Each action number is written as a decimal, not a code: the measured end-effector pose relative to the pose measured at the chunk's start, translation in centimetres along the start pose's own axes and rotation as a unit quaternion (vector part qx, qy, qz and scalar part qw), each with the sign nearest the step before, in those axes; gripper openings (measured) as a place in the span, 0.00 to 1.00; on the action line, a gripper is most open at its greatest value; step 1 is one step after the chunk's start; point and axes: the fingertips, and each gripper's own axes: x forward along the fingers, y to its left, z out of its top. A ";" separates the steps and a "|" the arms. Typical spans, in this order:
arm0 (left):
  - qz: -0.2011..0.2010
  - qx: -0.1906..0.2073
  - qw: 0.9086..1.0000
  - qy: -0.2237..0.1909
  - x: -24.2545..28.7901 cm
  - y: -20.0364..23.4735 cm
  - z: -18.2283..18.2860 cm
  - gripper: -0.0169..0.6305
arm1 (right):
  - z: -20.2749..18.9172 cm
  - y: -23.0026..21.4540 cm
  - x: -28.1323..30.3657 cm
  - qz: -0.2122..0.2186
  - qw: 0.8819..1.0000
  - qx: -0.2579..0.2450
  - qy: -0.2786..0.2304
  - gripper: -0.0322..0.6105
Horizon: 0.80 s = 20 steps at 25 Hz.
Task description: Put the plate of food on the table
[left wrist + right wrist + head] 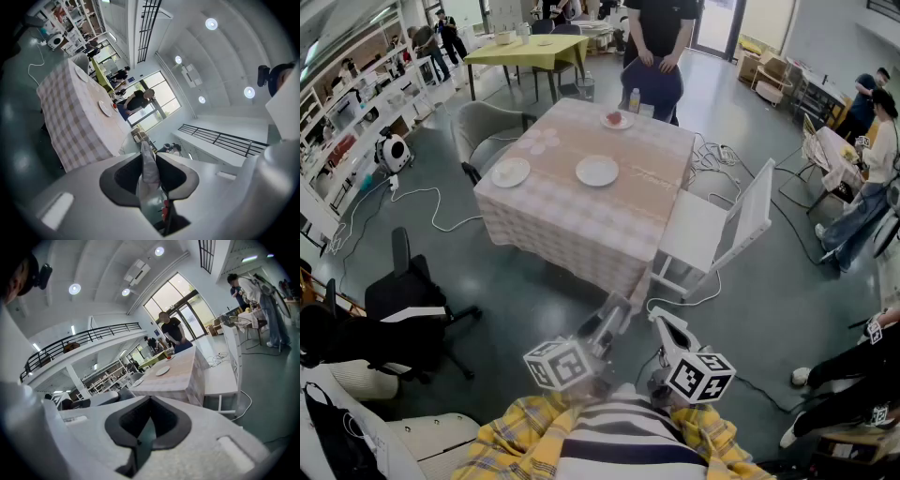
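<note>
My left gripper (149, 157) is shut on the rim of a pale plate (146, 168), seen edge-on between the pads. Red bits of food (165, 209) show low on the plate. In the head view the left gripper (614, 314) and the right gripper (664, 323) are held low over the floor, short of the table (609, 220) with its checked cloth. The right gripper (149, 423) has a narrow gap between its jaws and holds nothing. On the table lie two empty plates (510, 172) (597, 171) and a small plate with red food (617, 119) at the far edge.
A white chair (703, 234) stands at the table's right side, a grey armchair (483, 131) at its left. A person (656, 37) stands behind a blue chair at the far side. Cables (431, 211) trail on the floor, and a black office chair (408, 300) is at my left.
</note>
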 end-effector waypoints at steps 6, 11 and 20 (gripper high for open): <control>0.002 -0.002 1.000 -0.003 0.0 0.1 -0.4 0.16 | 0.0 -0.4 0.0 0.003 1.000 -0.001 0.002 0.04; 0.004 -0.004 1.000 -0.008 0.4 -0.1 -0.5 0.16 | 0.6 -0.8 0.0 0.004 1.000 -0.008 0.002 0.04; 0.012 -0.026 1.000 -0.013 1.8 0.0 -2.5 0.16 | 0.7 -1.3 -0.9 0.060 0.998 0.000 0.002 0.04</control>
